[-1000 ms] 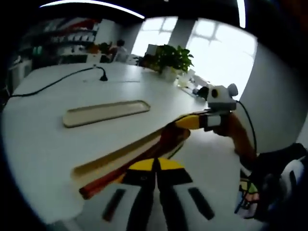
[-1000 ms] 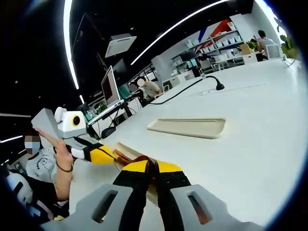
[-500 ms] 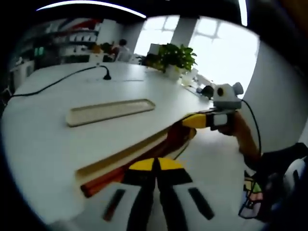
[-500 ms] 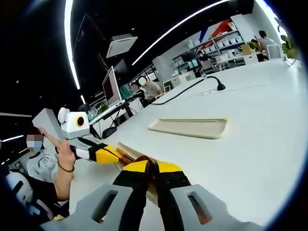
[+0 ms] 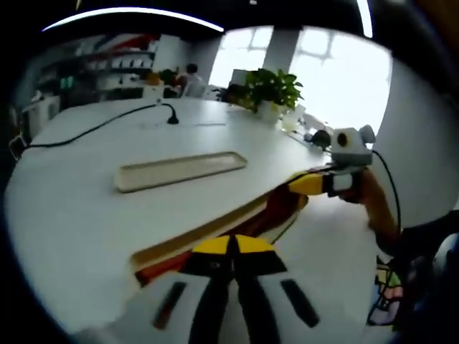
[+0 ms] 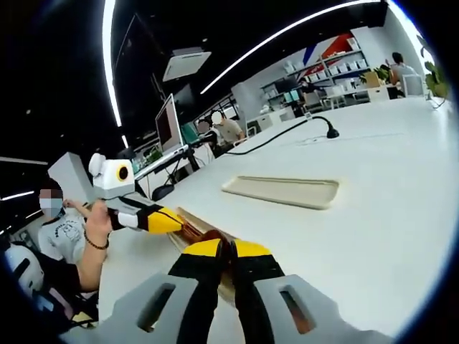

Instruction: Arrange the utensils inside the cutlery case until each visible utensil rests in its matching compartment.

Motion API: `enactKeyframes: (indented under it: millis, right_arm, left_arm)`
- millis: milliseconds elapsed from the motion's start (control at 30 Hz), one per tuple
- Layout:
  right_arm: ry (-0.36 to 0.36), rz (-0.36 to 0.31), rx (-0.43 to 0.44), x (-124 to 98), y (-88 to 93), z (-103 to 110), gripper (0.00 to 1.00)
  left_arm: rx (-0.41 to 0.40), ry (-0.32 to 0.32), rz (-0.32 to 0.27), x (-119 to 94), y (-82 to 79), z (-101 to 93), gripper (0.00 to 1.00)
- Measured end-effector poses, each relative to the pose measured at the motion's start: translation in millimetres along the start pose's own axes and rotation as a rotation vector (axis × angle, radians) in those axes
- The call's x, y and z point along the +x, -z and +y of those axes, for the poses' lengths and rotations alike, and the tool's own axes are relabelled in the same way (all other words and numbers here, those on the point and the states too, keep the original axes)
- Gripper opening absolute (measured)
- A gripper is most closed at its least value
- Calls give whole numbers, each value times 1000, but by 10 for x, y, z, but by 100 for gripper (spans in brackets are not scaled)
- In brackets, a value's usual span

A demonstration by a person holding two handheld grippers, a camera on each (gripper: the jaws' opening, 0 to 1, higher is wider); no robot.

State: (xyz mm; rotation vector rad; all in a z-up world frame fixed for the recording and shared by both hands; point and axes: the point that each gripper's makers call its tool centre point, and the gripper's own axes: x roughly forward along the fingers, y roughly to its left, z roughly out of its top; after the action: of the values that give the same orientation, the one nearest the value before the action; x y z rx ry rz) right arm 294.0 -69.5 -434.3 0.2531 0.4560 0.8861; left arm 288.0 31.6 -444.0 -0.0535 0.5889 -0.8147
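Lid (image 5: 179, 170) beyond case (image 5: 208, 233), cable (image 5: 93, 129) behind.

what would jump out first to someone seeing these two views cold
Probably the two yellow-tipped grippers meeting at the near table edge: the left gripper and the right gripper both appear shut on a long beige tray holding reddish-brown utensils, one at each end. Next, a second, shallower beige tray lying alone further in on the white table.
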Motion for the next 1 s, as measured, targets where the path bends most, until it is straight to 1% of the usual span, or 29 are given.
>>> enactKeyframes:
  millis: [100,167,233,333,567,633,767,900,933,1000]
  right_arm:
    - [10,0,-19,-10,-2,-18,4]
    - [19,-6,-30,-20,-17,-36,4]
    - [22,-21,-38,-38,-49,-41,4]
    - [34,-24,-52,-48,-64,-55,4]
    - [24,-20,-50,-46,-54,-41,4]
    - [24,-20,-51,-48,-57,-40,4]
    - [25,-24,-55,-56,-70,-42,4]
    - [22,-41,-66,-74,-108,-17,4]
    - [21,-43,-72,-75,-116,-12,4]
    - [15,-49,-118,-80,-146,25,5]
  left_arm:
    - [2,2,1,11,6,-10,0]
    - [15,-9,16,23,40,7,1]
    - [17,-11,10,22,29,10,1]
    - [19,-11,9,22,15,21,1]
    - [34,-14,2,24,-4,27,1]
    - [40,-15,-17,9,-44,26,1]
    - [-12,0,-81,-53,-165,55,0]
    - [-22,-22,-139,-124,-268,117,1]
    - [-23,-28,-150,-138,-285,129,1]
    - [-21,-34,-164,-158,-312,150,1]
